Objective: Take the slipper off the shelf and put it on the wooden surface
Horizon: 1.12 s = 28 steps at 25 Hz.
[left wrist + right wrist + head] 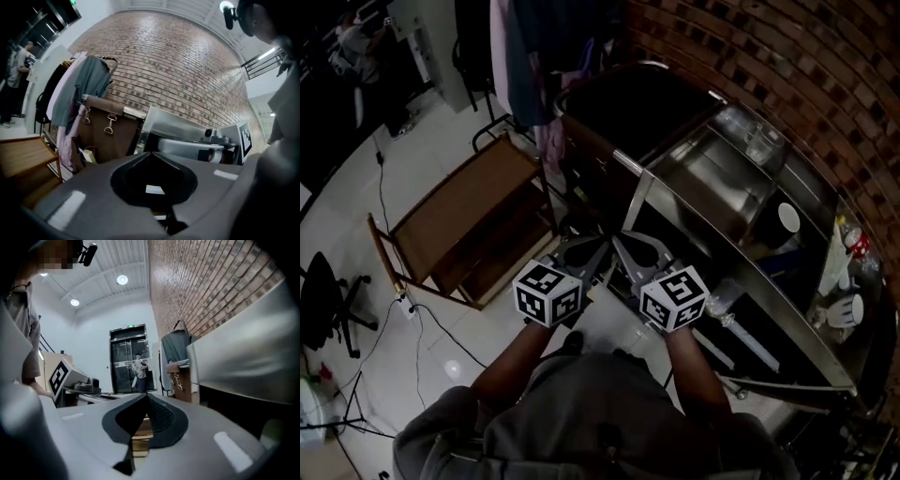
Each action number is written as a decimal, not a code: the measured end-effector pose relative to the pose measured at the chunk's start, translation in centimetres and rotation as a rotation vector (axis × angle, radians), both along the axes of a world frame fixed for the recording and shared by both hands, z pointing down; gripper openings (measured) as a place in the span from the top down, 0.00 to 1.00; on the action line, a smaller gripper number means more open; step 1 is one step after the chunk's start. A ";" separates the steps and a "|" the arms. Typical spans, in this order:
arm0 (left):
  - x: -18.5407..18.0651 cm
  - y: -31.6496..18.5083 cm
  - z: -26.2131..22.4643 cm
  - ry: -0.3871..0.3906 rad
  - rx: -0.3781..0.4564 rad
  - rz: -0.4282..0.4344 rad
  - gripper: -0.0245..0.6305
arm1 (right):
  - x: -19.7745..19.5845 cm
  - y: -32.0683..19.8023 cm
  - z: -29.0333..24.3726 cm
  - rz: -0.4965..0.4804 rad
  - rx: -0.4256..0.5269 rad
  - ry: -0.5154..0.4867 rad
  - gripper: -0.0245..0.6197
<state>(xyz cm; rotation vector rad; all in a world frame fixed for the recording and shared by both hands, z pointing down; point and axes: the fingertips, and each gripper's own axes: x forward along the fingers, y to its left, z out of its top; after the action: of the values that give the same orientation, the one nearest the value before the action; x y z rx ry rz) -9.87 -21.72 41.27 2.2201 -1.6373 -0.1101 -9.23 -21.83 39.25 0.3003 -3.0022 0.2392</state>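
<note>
My left gripper (600,247) and right gripper (620,240) are held side by side in front of the person, their tips nearly touching. Both are shut with nothing between the jaws, as the left gripper view (150,153) and the right gripper view (146,395) show. They point toward the steel shelf unit (741,187) by the brick wall. The low wooden stand (469,211) sits on the floor to the left, and its top also shows at the left edge of the left gripper view (21,152). No slipper can be made out in any view.
A clothes rack with hanging garments (525,56) stands behind the wooden stand, beside a dark brown cabinet (108,136). Cups and bottles (848,272) crowd the shelf's right end. Cables (431,323) trail over the white floor, and an office chair (323,300) is at far left.
</note>
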 end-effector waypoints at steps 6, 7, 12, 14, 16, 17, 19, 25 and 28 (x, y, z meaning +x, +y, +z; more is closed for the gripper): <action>6.3 -2.3 1.6 0.012 -0.031 0.258 0.97 | 6.5 -2.7 1.6 0.283 -0.034 0.024 0.96; 7.2 -2.5 1.9 0.011 -0.036 0.291 0.97 | 7.7 -3.0 1.8 0.324 -0.038 0.026 0.96; 11.9 -3.2 3.5 -0.010 -0.059 0.417 0.97 | 14.1 -3.5 3.3 0.506 -0.064 0.052 0.96; 13.7 -3.4 4.2 -0.032 -0.069 0.455 0.97 | 16.6 -3.4 4.0 0.570 -0.082 0.063 0.96; 15.2 -3.5 5.1 -0.070 -0.076 0.485 0.97 | 18.8 -3.5 4.6 0.627 -0.105 0.062 0.96; 15.7 -3.6 5.5 -0.085 -0.078 0.495 0.97 | 19.7 -3.6 4.9 0.650 -0.113 0.061 0.96; 16.4 -3.8 6.2 -0.097 -0.087 0.506 0.97 | 21.1 -4.0 5.6 0.691 -0.122 0.070 0.96; 17.1 -4.4 8.4 -0.121 -0.120 0.510 0.97 | 22.7 -7.1 10.4 0.762 -0.148 0.152 0.90; 16.6 -5.0 9.2 -0.131 -0.135 0.498 0.97 | 22.4 -9.5 13.0 0.786 -0.156 0.221 0.82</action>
<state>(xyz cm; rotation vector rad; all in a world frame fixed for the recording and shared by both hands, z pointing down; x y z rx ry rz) 6.68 -26.75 50.51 2.4922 -1.0646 0.2750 13.17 -31.31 52.29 1.3686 -2.4785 0.4594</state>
